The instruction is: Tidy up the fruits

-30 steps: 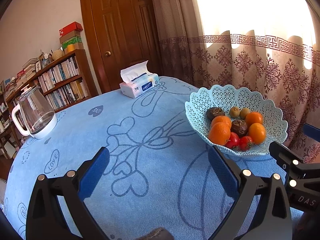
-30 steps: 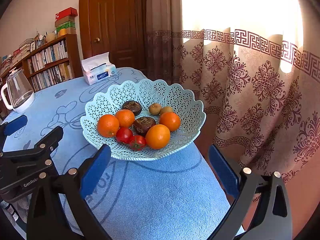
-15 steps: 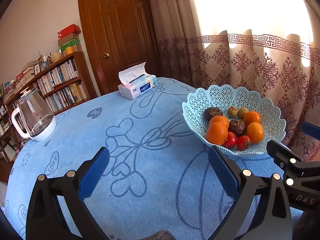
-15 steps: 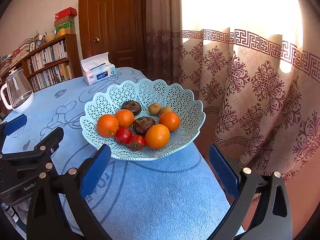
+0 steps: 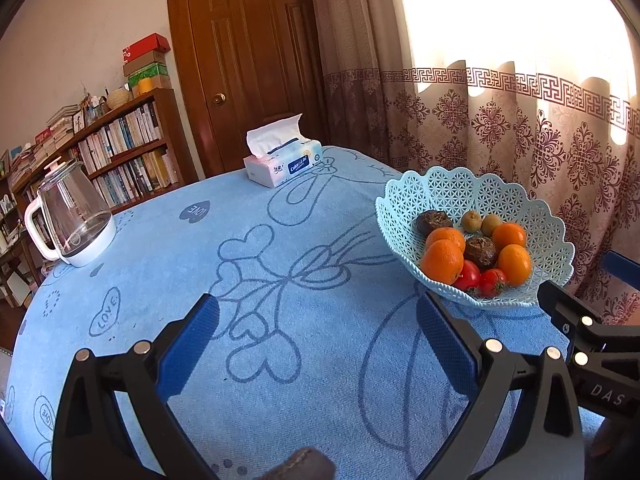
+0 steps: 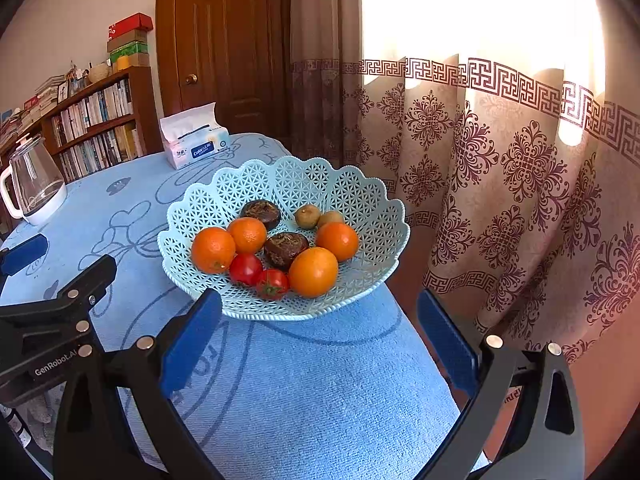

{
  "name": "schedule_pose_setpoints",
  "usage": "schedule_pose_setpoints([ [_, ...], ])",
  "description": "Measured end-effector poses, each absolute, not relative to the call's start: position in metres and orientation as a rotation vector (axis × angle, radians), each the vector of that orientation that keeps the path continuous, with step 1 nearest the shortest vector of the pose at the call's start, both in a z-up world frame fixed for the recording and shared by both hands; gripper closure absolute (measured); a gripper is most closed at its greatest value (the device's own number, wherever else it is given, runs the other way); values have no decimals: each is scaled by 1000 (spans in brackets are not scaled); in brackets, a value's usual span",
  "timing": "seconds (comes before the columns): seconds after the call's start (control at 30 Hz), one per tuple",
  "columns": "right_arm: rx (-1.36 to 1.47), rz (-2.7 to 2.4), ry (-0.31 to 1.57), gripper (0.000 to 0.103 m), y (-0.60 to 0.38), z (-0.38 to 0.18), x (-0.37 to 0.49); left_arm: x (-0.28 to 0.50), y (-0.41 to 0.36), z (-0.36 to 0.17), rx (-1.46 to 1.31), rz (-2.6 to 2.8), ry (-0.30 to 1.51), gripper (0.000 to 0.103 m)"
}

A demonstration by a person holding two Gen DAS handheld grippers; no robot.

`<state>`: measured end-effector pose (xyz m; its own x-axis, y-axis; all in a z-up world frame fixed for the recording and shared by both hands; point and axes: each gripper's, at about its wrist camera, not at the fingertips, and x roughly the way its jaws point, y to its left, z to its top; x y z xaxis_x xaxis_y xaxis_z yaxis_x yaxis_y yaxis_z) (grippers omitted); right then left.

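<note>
All the fruit is gathered in the pale-blue latticed plastic basket [image 6: 360, 208] on the blue-clothed tabletop [image 5: 280, 240]. Nothing is held: the left gripper [image 5: 318, 344] and right gripper [image 6: 320, 340] are spread wide. No loose fruit is seen, so the task is judged practically done.

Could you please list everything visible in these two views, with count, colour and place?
Fruit basket: one, pale blue lattice, table's right edge.
Oranges: four, orange, in basket.
Tomatoes: two, red, basket front.
Dark round fruits: two, brown, basket middle and back.
Kiwis: two, greenish-brown, basket back.
Tissue box: one, white and blue, table's far side.
Glass kettle: one, clear with white base, far left.
Tablecloth: one, blue.
Bookshelf: one, brown, left wall.
Door: one, brown.
Curtain: one, patterned beige.
Left gripper: open.
Right gripper: open.
</note>
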<state>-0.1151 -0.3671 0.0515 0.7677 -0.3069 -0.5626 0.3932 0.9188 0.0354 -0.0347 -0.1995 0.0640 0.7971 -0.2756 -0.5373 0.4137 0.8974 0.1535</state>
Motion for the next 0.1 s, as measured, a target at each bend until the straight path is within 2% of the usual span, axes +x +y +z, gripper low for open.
schedule_pose_setpoints([
  [0.1,157,-387,584,4,-364,54,-115,-28,-184,61,239,-346,595,5],
])
